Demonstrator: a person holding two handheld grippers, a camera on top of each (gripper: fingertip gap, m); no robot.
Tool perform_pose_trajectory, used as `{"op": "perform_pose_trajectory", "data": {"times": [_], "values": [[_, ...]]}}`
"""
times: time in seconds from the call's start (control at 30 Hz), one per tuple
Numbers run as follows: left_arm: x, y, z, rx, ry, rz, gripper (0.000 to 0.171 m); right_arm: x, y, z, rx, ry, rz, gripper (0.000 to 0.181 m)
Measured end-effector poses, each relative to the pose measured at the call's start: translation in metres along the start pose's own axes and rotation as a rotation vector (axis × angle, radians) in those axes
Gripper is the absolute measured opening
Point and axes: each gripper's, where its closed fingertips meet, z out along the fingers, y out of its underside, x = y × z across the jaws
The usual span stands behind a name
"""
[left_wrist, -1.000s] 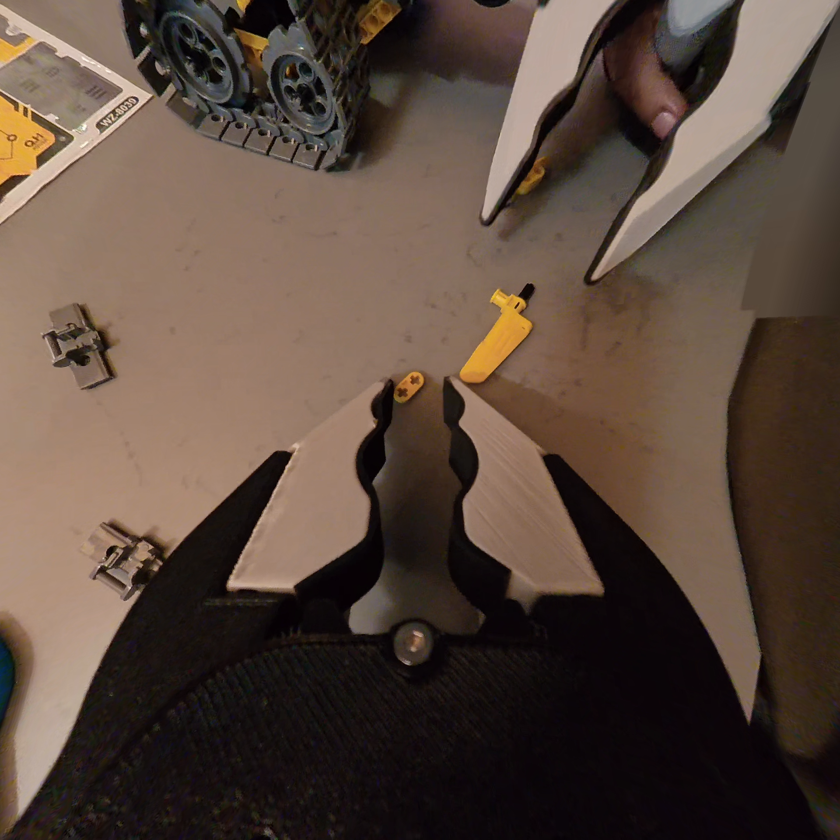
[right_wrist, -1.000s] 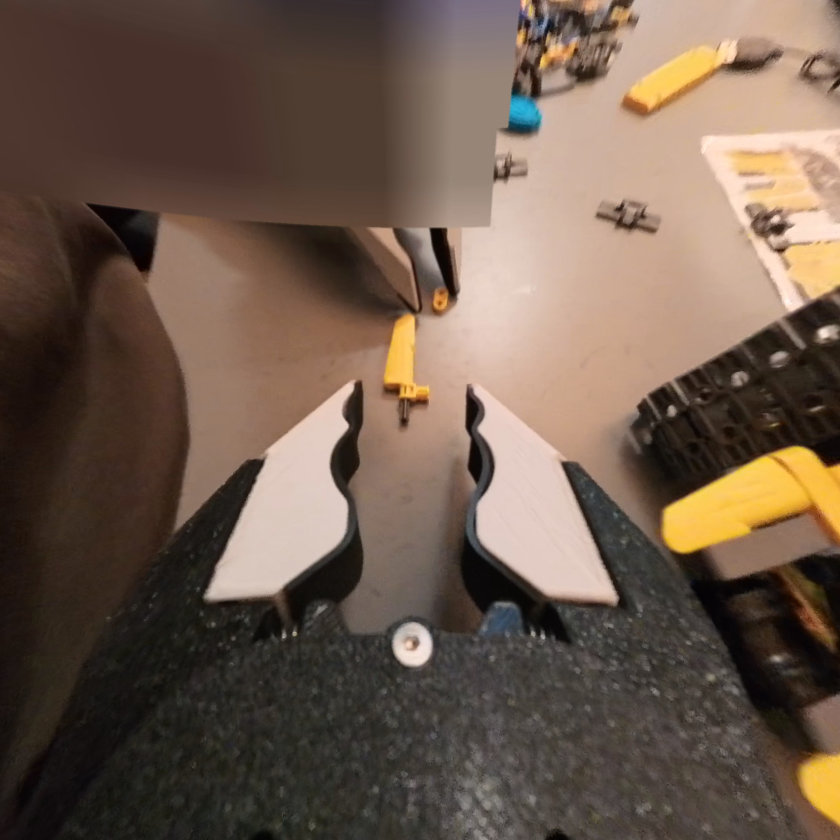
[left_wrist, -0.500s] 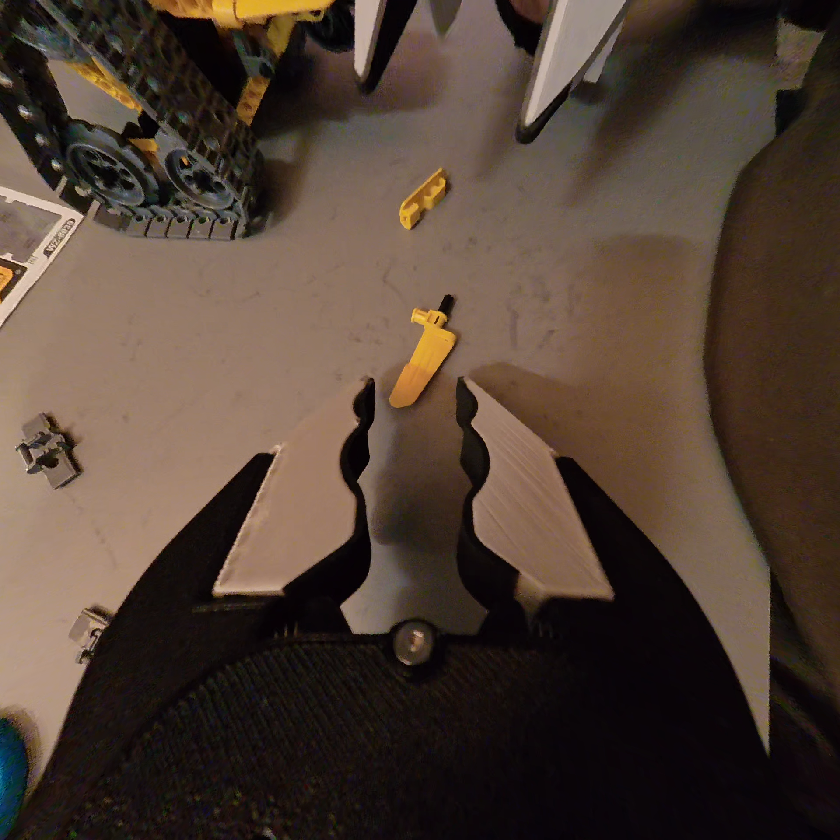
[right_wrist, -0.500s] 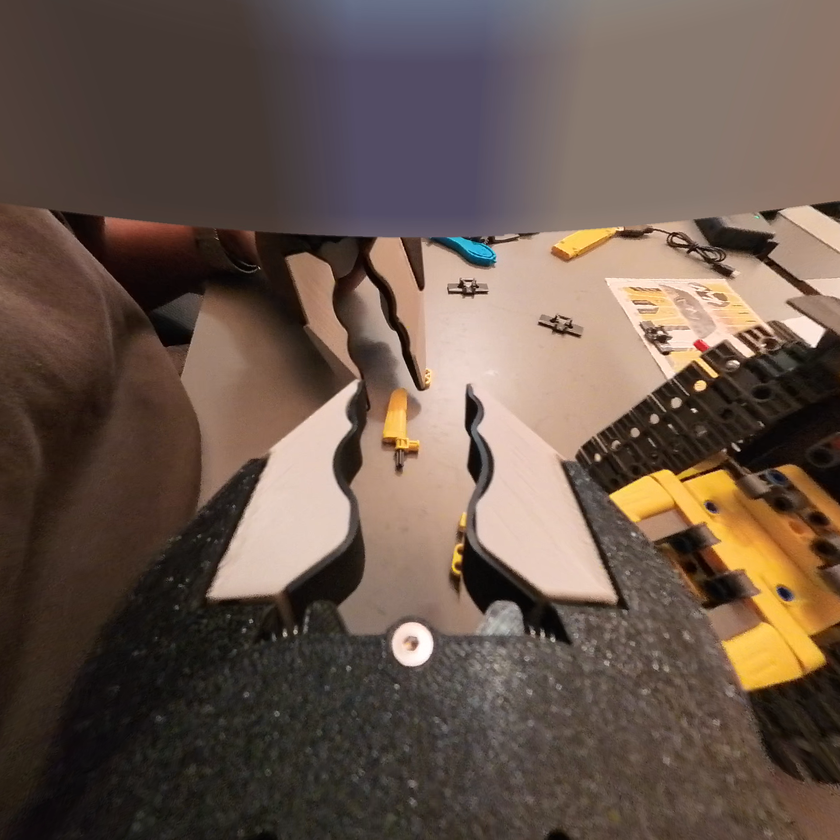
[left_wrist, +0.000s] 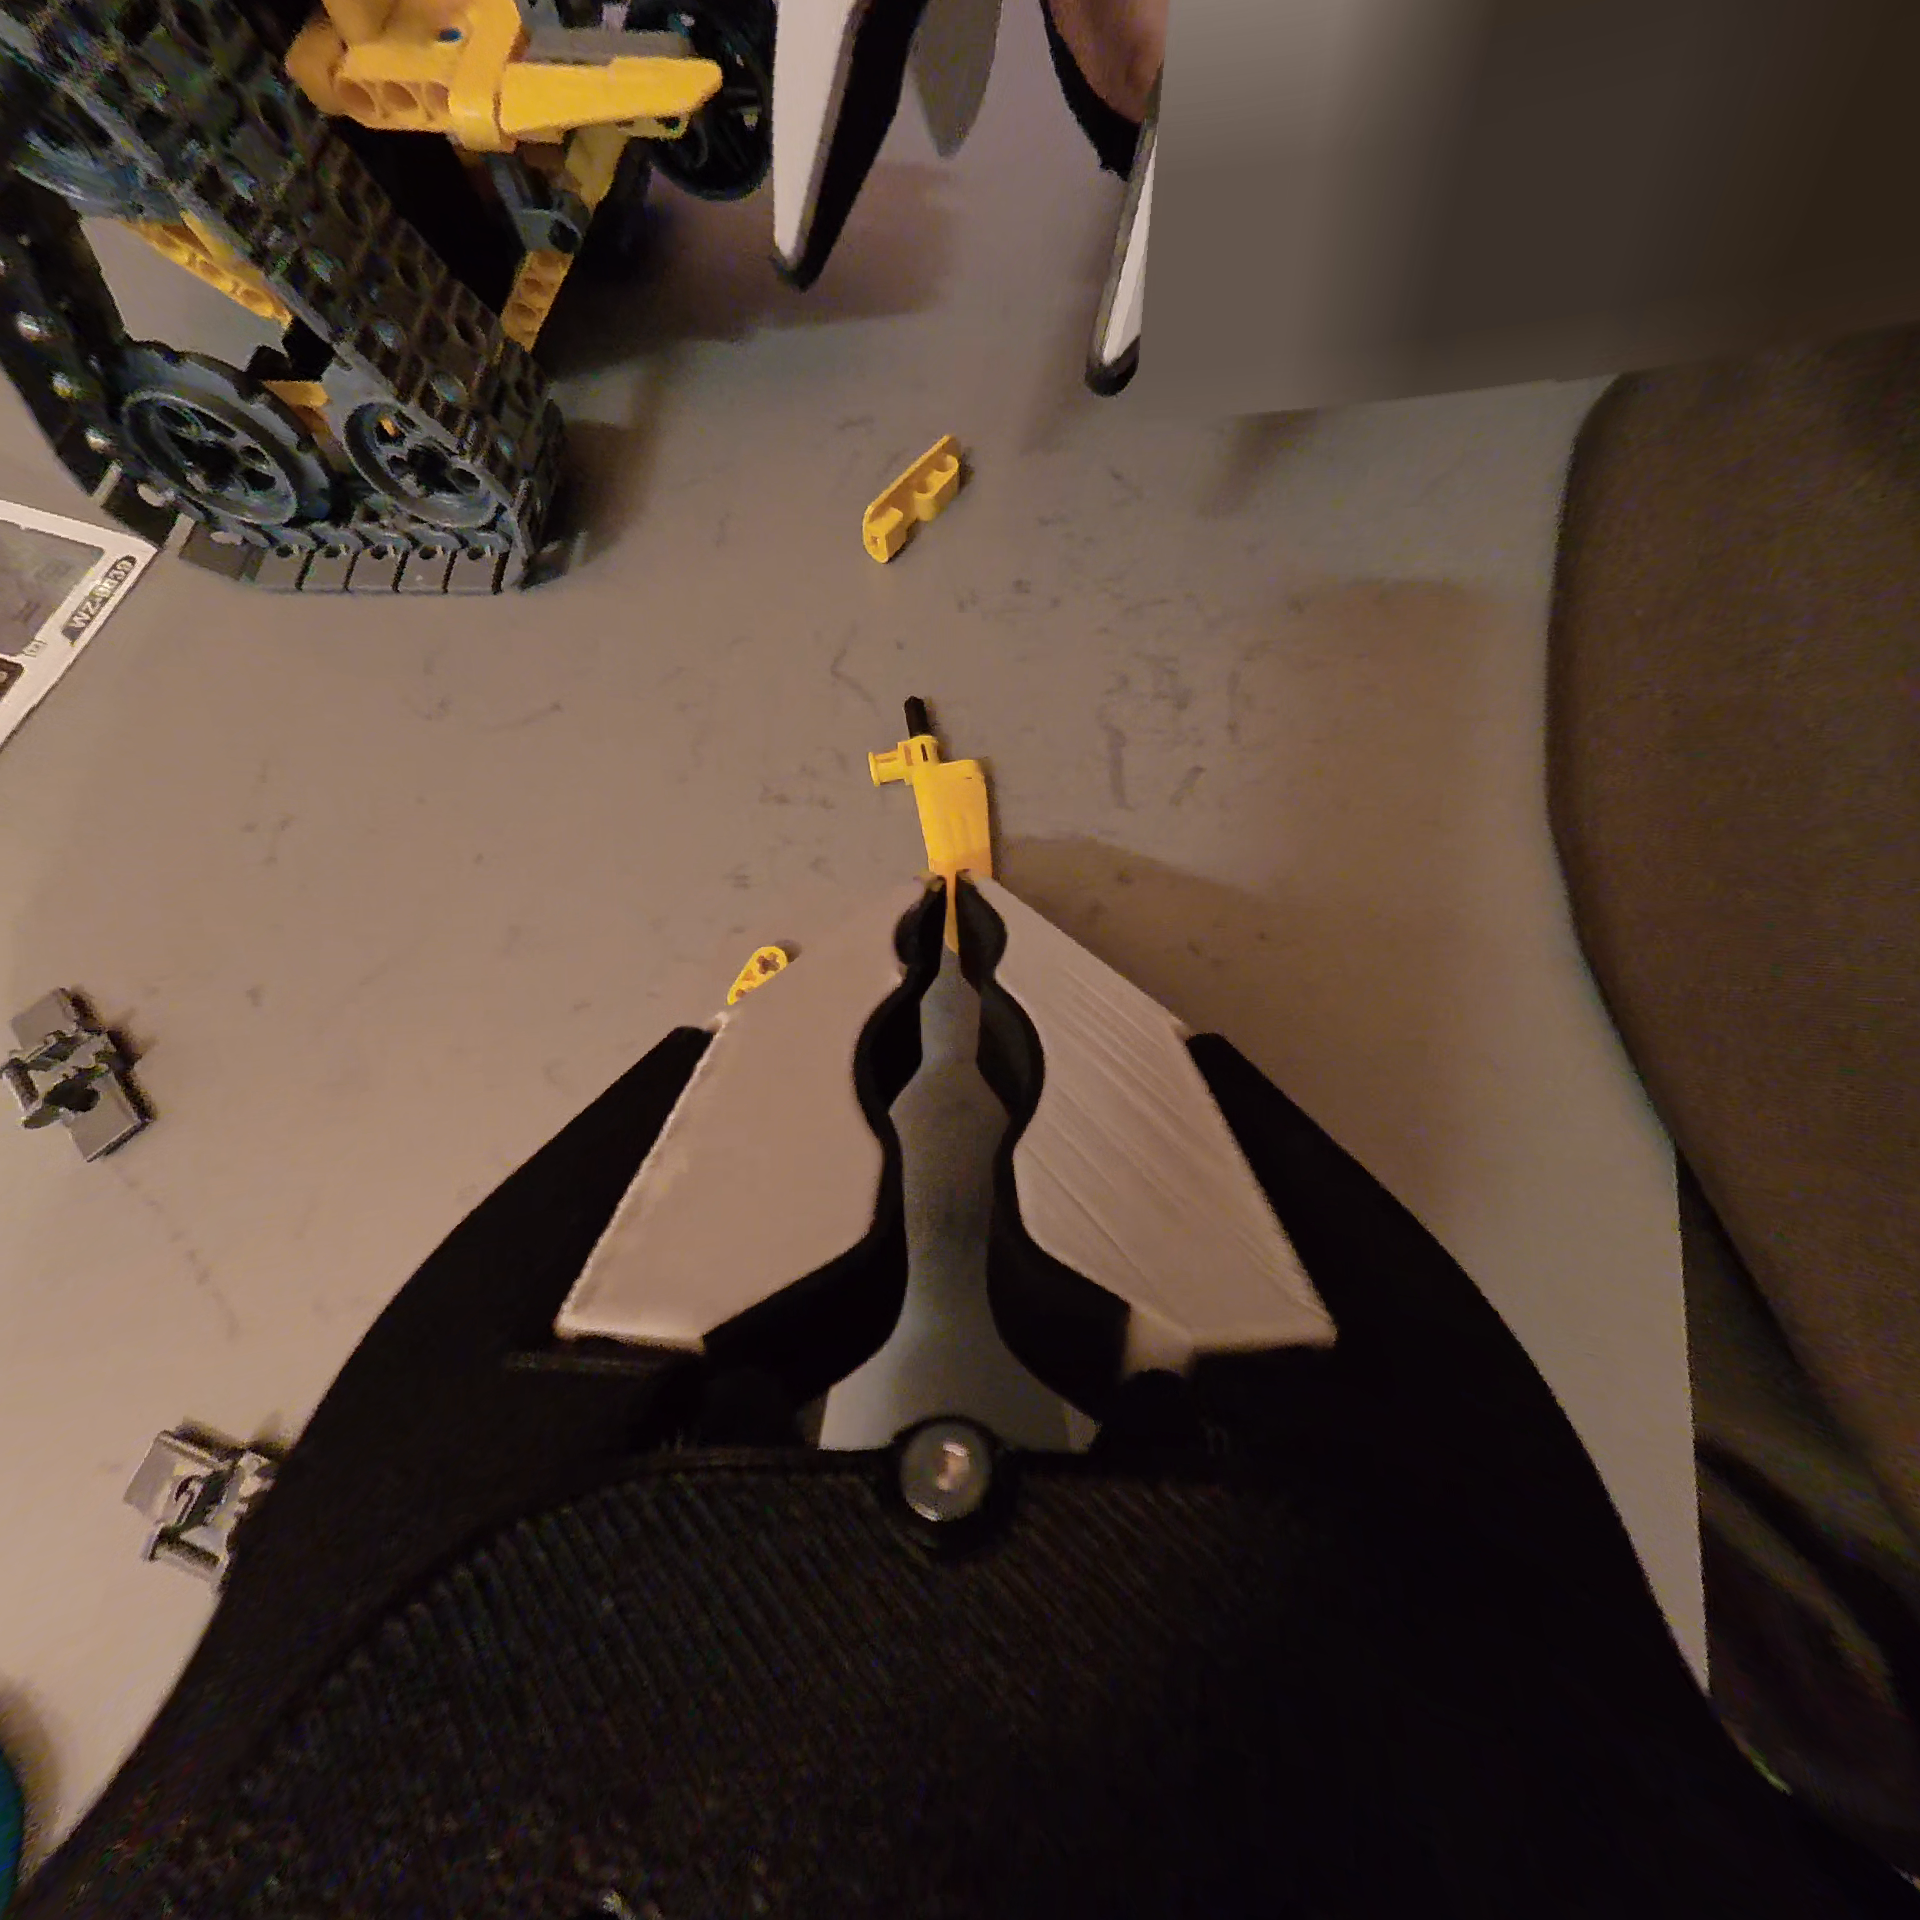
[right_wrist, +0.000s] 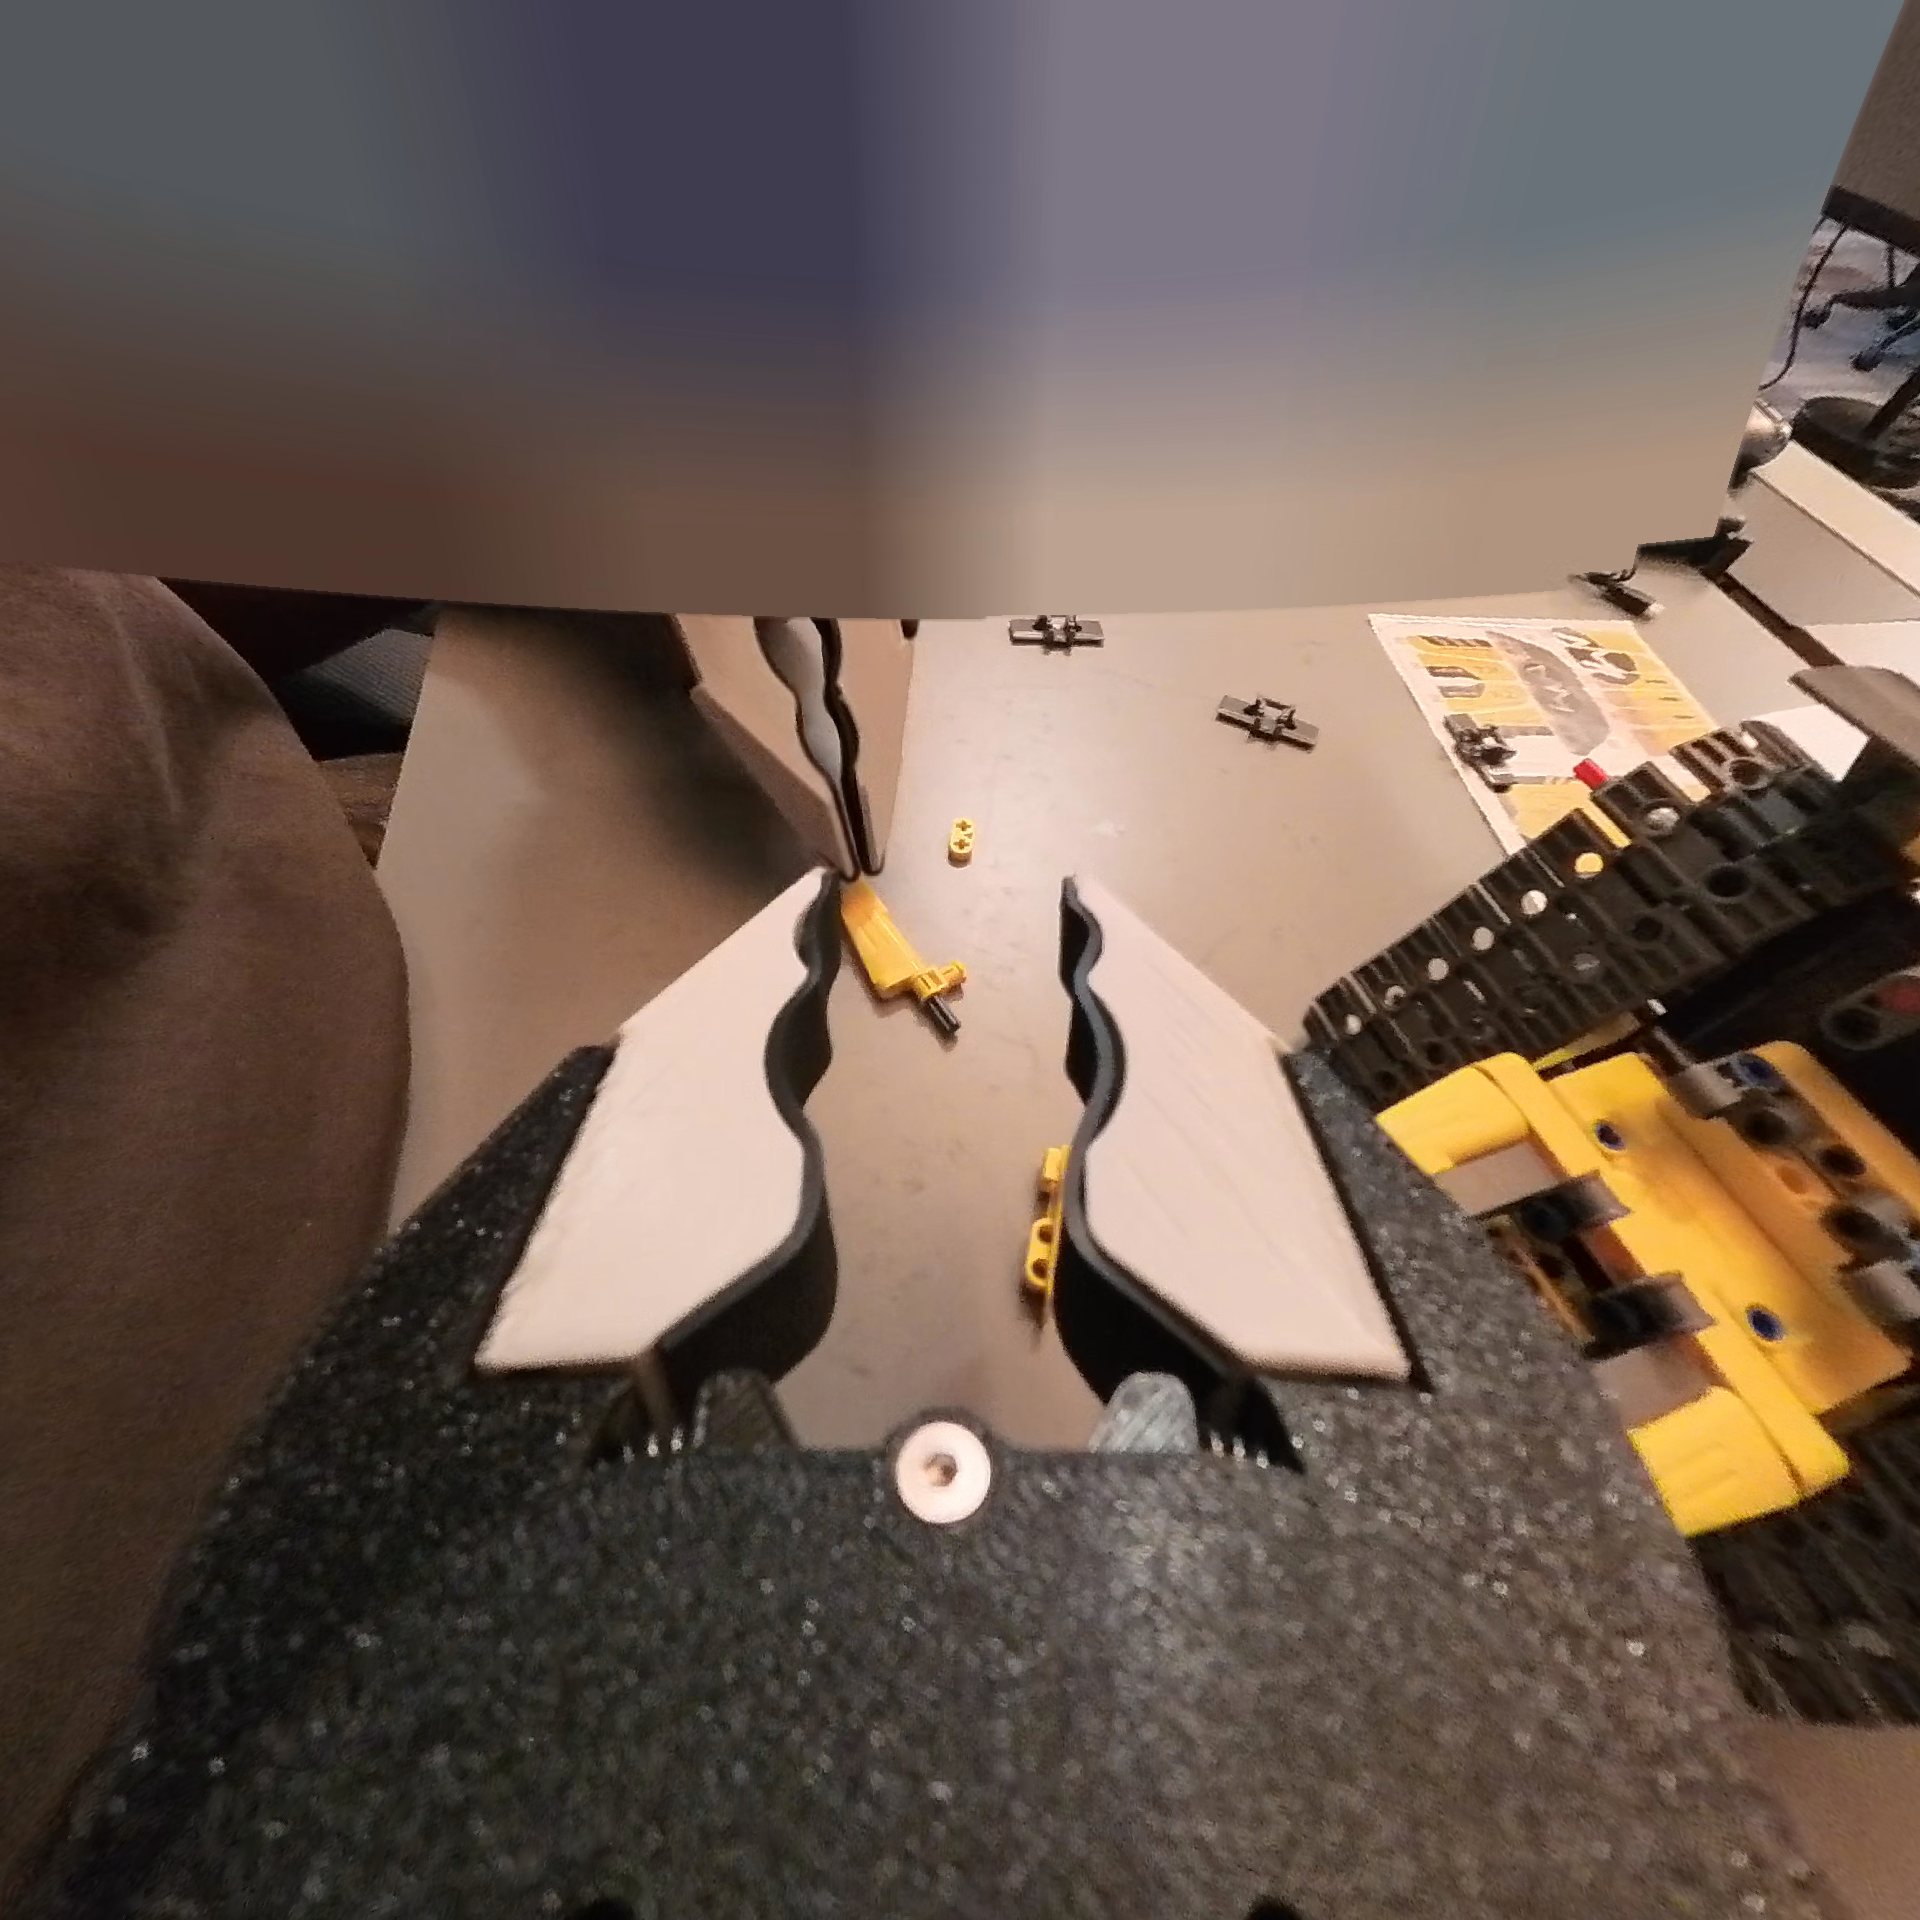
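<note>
My left gripper (left_wrist: 948, 894) is shut on the near end of a long yellow toy-brick panel piece (left_wrist: 951, 805) with a black pin at its far tip; the piece lies on the grey table (left_wrist: 416, 831). In the right wrist view the same piece (right_wrist: 888, 940) lies just beyond my left fingertip, with the other gripper (right_wrist: 857, 862) pinching its far end. My right gripper (right_wrist: 945, 894) is open and empty, above the table. It also shows at the top of the left wrist view (left_wrist: 956, 312). A small yellow beam (right_wrist: 1044, 1216) lies between its fingers.
A black-and-yellow tracked toy vehicle (left_wrist: 312, 312) stands at the far left, also at the right of the right wrist view (right_wrist: 1662, 1091). A small yellow beam (left_wrist: 912, 497), a tiny yellow link (left_wrist: 758, 971), grey track links (left_wrist: 73, 1070) and an instruction sheet (right_wrist: 1538, 707) lie about. A brown sleeve (left_wrist: 1745, 935) is at the right. Some 8 cm of space lies between my two pairs of fingers. Between my left fingertips and the tiny yellow link (left_wrist: 758, 971) there is roughly 4 cm. The right camera catches it too, in the right wrist view (right_wrist: 965, 841).
My left gripper moved forward and shut on the near end of the yellow panel piece, which turned to point straight ahead. My right gripper stayed open and drew back a little.
</note>
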Motion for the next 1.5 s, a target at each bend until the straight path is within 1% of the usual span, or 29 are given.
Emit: {"op": "perform_pose_trajectory", "data": {"times": [0.17,0.23,0.3,0.53,0.6,1.0,1.1,1.2,1.37,1.5], "values": [[-0.002,-0.002,-0.005,0.026,0.012,-0.029,0.001,0.000,0.004,0.002,-0.020,0.000,0.002,0.042],[-0.001,-0.001,-0.004,0.022,0.021,-0.033,0.014,0.000,0.005,0.003,-0.028,0.001,-0.002,0.042],[-0.002,0.001,-0.002,0.004,0.017,-0.032,0.017,0.000,0.006,0.004,-0.034,0.003,-0.006,0.042],[-0.001,0.013,0.008,-0.094,-0.012,0.002,0.016,-0.002,0.009,0.006,-0.048,-0.006,-0.005,0.042],[-0.001,0.012,0.008,-0.088,-0.013,0.005,0.009,-0.002,0.010,0.007,-0.054,-0.007,-0.005,0.042],[-0.002,0.004,0.001,-0.026,-0.007,-0.012,0.009,0.001,0.015,0.009,-0.080,0.007,-0.007,0.042],[-0.002,0.004,0.000,-0.018,0.001,-0.022,0.008,0.005,0.021,0.010,-0.110,0.026,-0.001,0.042],[-0.005,0.009,-0.003,-0.034,0.001,-0.020,0.008,0.008,0.030,0.010,-0.166,0.039,0.013,0.042],[0.007,0.008,-0.012,0.002,0.104,-0.037,0.008,0.014,0.042,0.009,-0.236,0.075,-0.004,0.040],[0.007,0.015,-0.014,-0.024,0.127,-0.059,0.008,0.015,0.046,0.009,-0.262,0.079,-0.001,0.039]]}}
